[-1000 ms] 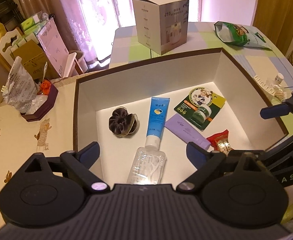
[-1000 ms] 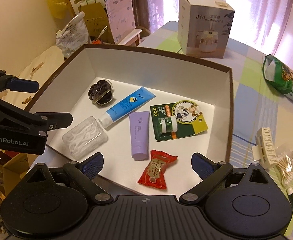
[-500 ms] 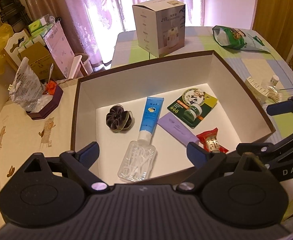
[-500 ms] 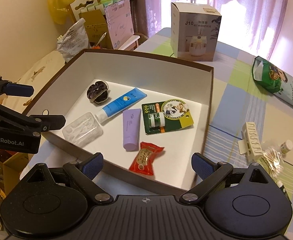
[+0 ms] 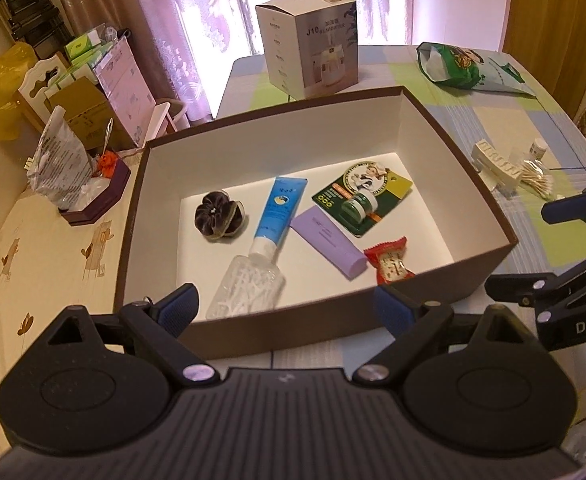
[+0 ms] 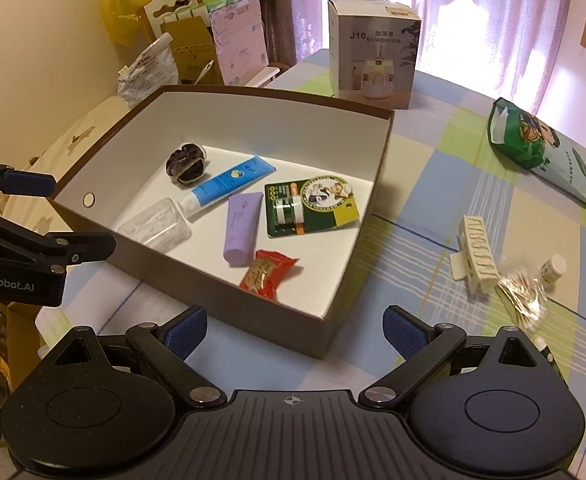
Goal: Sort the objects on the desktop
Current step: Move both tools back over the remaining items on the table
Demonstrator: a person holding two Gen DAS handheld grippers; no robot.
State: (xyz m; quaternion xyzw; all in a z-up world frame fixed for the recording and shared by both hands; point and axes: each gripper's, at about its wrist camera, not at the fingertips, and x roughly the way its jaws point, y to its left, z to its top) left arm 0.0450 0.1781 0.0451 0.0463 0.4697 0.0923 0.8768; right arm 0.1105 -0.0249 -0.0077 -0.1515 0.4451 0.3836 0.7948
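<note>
The left gripper (image 5: 289, 307) hangs with its blue-padded fingers (image 5: 181, 309) spread wide and nothing between them, just short of the near wall of a brown box (image 5: 277, 330) with a white inside. The right gripper (image 6: 295, 330) is likewise spread apart and empty, poised off the box's near corner (image 6: 325, 336) over the checked tablecloth (image 6: 421, 184).

Inside the box, nearest the left gripper, lies a clear case of floss picks (image 5: 247, 290); the white cap of a blue tube (image 5: 279, 210) touches its far end. Beside the blue tube sits a dark hair scrunchie (image 5: 217, 218) (well apart from the walls). On the other side a purple tube (image 5: 329, 238) lies at a slant, its cap end close to a red candy wrapper (image 5: 389, 265). Beyond the purple tube rests a green card with a small jar (image 5: 363, 198) sealed on it.

Outside the box, off the right gripper's side, a cream hair claw (image 6: 476, 254) lies on the cloth, touching a clear packet of cotton swabs (image 6: 523, 294), with a small white bottle (image 6: 552, 268) just beside that. Farther back lie a green snack bag (image 6: 541, 146) and an upright humidifier carton (image 6: 375, 54)
</note>
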